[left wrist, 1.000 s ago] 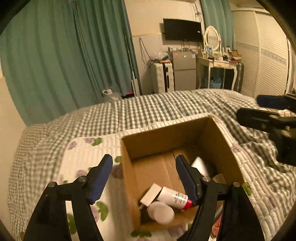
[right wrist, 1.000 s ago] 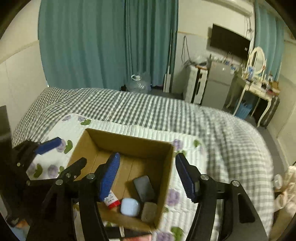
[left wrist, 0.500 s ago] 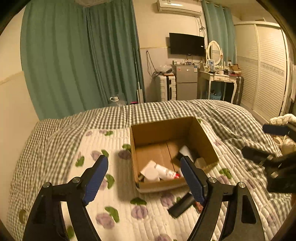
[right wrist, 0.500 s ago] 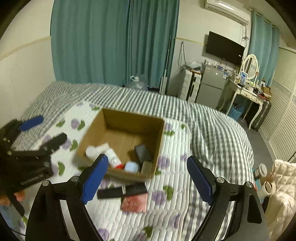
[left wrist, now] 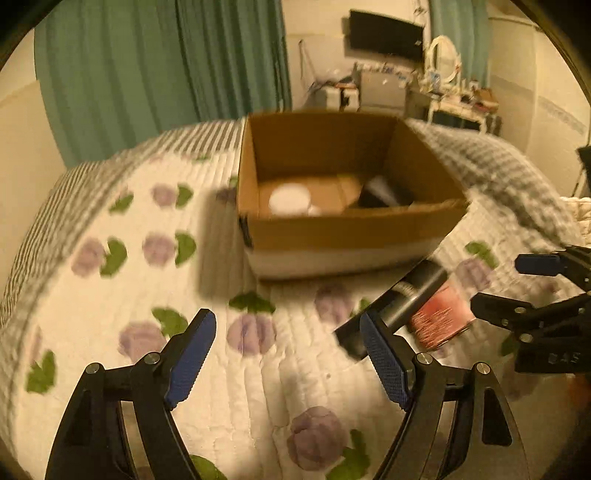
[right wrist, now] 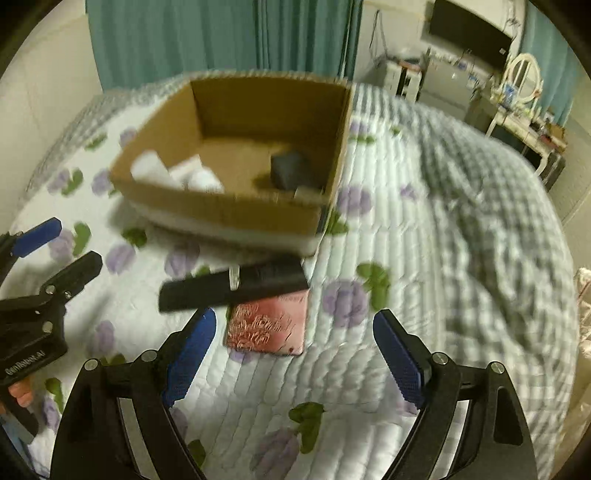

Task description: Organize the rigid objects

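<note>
An open cardboard box (left wrist: 343,230) (right wrist: 221,210) sits on the floral quilt and holds white containers (right wrist: 177,173) and a dark block (right wrist: 290,170). In front of it lie a long black object (right wrist: 229,286) (left wrist: 406,295) and a flat red packet (right wrist: 267,325) (left wrist: 439,321). My left gripper (left wrist: 288,356) is open and empty, low over the quilt, its right finger close to the black object's end. My right gripper (right wrist: 295,354) is open and empty, just short of the red packet. Each gripper shows in the other's view, the right (left wrist: 535,317) and the left (right wrist: 44,266). Both views are blurred.
The white floral quilt (right wrist: 369,369) lies over a grey checked bedspread (right wrist: 480,184). Teal curtains (left wrist: 166,66), a wall TV (left wrist: 384,35) and a dressing table with a mirror (right wrist: 521,92) stand beyond the bed.
Both grippers have dropped from high above the bed to low over the quilt, close to the black object and red packet in front of the box. Both stay open.
</note>
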A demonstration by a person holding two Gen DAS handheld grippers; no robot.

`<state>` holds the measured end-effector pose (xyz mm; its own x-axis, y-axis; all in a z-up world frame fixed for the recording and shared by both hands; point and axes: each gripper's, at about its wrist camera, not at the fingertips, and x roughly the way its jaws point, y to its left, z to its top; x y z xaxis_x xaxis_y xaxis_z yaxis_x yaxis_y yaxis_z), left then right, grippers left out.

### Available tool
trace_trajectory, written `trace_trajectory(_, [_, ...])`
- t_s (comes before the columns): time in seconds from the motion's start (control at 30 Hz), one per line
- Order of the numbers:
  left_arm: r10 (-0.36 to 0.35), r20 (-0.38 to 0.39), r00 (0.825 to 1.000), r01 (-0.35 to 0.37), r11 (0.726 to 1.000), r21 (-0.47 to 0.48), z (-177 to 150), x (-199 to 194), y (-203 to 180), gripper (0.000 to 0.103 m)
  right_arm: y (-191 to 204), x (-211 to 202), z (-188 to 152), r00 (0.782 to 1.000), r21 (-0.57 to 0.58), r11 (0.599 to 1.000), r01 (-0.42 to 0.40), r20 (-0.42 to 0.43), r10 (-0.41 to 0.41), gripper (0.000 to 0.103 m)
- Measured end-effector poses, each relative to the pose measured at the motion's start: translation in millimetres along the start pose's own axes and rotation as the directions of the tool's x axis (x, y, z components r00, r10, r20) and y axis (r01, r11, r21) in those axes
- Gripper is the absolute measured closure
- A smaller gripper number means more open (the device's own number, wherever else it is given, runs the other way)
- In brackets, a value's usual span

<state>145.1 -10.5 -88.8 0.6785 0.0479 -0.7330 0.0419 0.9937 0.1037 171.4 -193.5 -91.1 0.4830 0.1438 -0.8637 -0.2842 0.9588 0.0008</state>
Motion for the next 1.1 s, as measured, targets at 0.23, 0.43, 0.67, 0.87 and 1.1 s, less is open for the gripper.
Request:
trace_trajectory(0.23, [0.042,-0.07,0.997,-0.043,0.999,-0.012,-6.1,16.3,17.3,0.02,49.7,37.0,0.6,0.996,-0.283,0.958,0.039,-0.071,-0.061,0.021])
trace_trajectory(0.43, [0.11,-0.109,0.988,-0.12,0.989,-0.085,-14.1,23.2,42.0,0.02,85.8,70.3,3.6,0.987,-0.559,0.821,0.116,-0.029,-0.159,0.03])
trace_trajectory(0.67, [0.099,-0.123,0.987,-0.116,0.984,-0.133,-16.5,24.2,49.4,0.02,92.8,91.5,8.5,0.981,-0.645,0.747,0.16,0.02,-0.193,0.054])
trace_trajectory(0.87, [0.104,-0.12,0.987,-0.121,0.981,-0.149,-14.1,17.3,47.1,0.02,92.9,59.0,13.0,0.982,-0.646,0.741,0.184,0.097,-0.159,0.074])
trace_trajectory(1.1, [0.06,-0.109,0.992,-0.076,0.986,-0.15,-9.7,6.8,22.6,0.02,60.3,-16.2,16.4,0.998,-0.536,0.843,0.05,0.056,-0.023,0.086])
